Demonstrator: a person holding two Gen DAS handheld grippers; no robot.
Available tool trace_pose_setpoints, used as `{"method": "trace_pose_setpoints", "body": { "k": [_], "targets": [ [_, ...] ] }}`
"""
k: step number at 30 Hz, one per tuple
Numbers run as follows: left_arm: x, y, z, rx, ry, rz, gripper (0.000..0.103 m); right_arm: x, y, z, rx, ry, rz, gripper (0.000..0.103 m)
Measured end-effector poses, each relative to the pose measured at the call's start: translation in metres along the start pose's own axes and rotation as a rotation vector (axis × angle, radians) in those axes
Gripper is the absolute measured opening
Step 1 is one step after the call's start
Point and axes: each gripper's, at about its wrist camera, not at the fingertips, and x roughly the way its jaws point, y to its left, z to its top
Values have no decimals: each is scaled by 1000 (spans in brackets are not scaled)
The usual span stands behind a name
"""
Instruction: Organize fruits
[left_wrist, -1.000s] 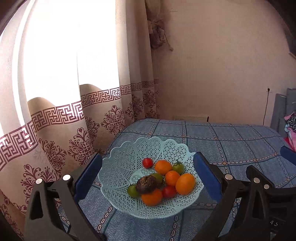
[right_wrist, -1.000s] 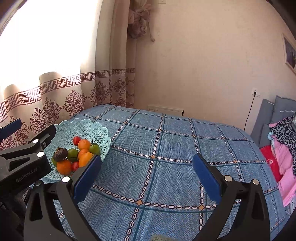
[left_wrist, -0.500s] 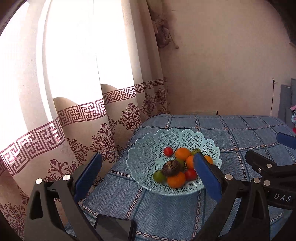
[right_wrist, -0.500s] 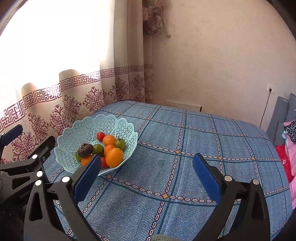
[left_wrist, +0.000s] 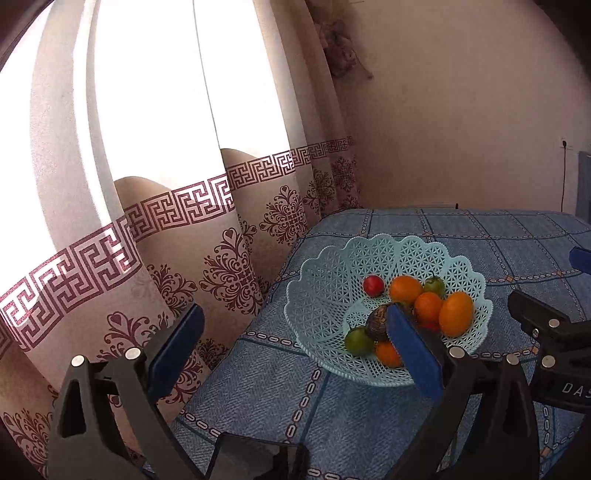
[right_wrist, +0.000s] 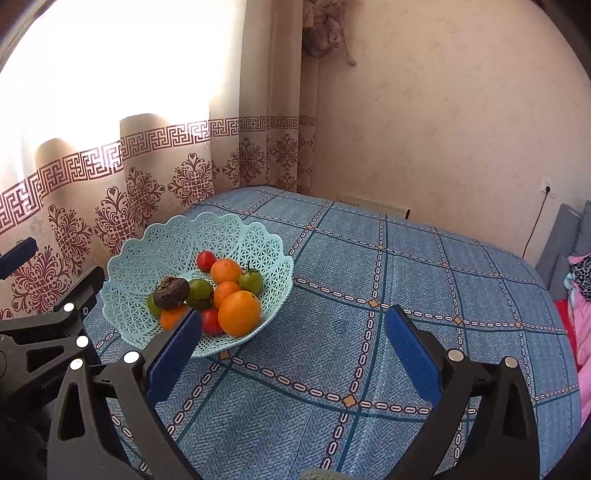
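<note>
left claw (left_wrist: 291, 343): wide open, empty | right claw (right_wrist: 293, 345): wide open, empty | fruit basket (right_wrist: 147, 258) untouched

In the left wrist view, the blue pad (left_wrist: 413, 350) at lower right covers part of the dark fruit (left_wrist: 376, 324) and the red one behind it. The other gripper (left_wrist: 554, 332) is cut off by the right edge. In the right wrist view, pink clothing (right_wrist: 581, 317) runs off the right edge.

Sunlit patterned curtain (right_wrist: 147, 177) beside bare beige wall (right_wrist: 424, 122).
</note>
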Motion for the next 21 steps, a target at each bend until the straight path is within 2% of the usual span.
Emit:
{"method": "trace_pose_setpoints", "body": {
  "k": [21],
  "targets": [
    [21,5,-5,-5,42,10,100,21,12,-5,-43,11,-17,98]
  ]
}}
